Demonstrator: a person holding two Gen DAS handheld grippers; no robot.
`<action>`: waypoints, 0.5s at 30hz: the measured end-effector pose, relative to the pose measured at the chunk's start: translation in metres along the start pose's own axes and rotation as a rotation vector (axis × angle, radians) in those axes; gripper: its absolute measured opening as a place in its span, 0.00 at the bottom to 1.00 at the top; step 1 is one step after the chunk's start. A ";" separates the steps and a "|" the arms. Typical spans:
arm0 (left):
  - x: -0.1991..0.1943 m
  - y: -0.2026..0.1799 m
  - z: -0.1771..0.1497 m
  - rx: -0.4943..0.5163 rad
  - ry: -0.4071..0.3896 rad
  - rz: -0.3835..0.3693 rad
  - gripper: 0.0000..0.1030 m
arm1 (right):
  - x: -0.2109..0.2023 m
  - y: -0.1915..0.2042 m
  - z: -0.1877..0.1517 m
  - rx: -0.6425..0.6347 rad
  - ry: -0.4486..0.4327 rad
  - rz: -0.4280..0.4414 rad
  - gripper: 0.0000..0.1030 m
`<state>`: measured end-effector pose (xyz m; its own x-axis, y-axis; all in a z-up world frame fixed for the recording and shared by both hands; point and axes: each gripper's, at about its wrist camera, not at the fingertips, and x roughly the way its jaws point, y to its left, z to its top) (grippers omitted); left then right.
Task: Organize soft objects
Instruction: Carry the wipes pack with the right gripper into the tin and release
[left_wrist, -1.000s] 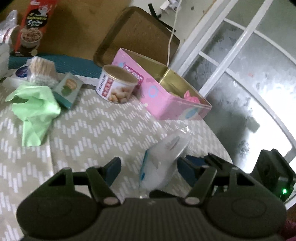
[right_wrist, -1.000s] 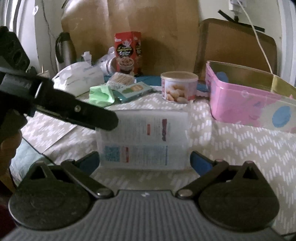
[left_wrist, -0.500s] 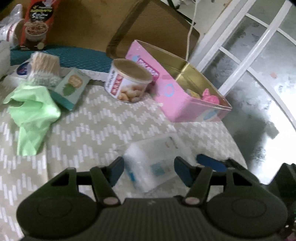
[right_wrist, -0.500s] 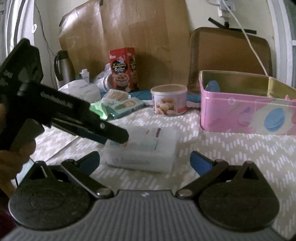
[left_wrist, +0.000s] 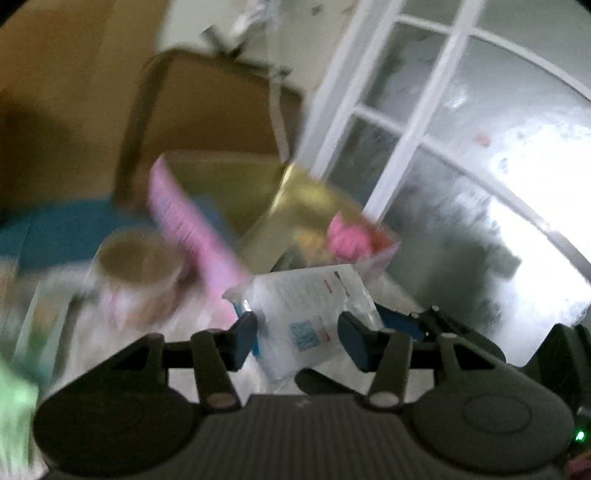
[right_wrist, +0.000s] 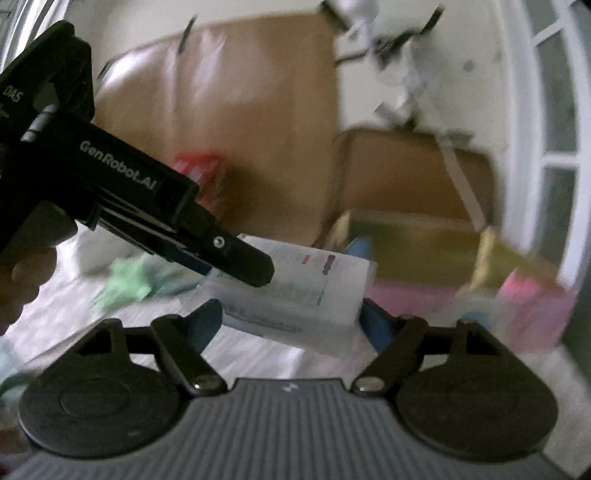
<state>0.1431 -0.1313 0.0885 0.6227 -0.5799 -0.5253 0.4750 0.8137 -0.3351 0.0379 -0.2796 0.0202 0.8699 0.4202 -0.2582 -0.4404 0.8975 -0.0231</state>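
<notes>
A clear plastic pack of white tissues (left_wrist: 310, 314) hangs in the air just in front of the open pink tin (left_wrist: 192, 218). My left gripper (left_wrist: 297, 339) holds it, its jaws still closing on the pack's sides. In the right wrist view the left gripper's finger (right_wrist: 240, 258) grips the pack (right_wrist: 295, 291) from the left. My right gripper (right_wrist: 290, 323) has the pack between its blue pads. Its jaws are closing, and the pads stand at the pack's two ends without clearly pressing. A pink soft thing (left_wrist: 347, 240) lies inside the tin.
A round can (left_wrist: 136, 269) stands left of the tin on the zigzag tablecloth (left_wrist: 110, 332). A green cloth (right_wrist: 125, 284) lies further left, a red box (right_wrist: 199, 173) behind it. A brown chair back (left_wrist: 207, 110) rises behind the tin; a window (left_wrist: 480, 184) fills the right side.
The left gripper has narrowed on the pack, lifted it off the table and carried it toward the pink tin. The right gripper's jaws have come in around the pack.
</notes>
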 end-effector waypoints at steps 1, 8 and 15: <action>0.010 -0.006 0.011 0.028 -0.021 -0.001 0.49 | 0.001 -0.008 0.006 -0.006 -0.028 -0.027 0.80; 0.095 -0.009 0.053 0.018 -0.028 0.064 0.62 | 0.046 -0.070 0.031 0.005 -0.043 -0.161 0.83; 0.103 -0.011 0.040 0.036 -0.048 0.126 0.61 | 0.105 -0.118 0.024 0.061 0.039 -0.355 0.85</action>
<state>0.2270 -0.2011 0.0699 0.7075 -0.4748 -0.5234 0.4124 0.8789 -0.2398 0.1865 -0.3382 0.0191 0.9565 0.0766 -0.2815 -0.0974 0.9934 -0.0607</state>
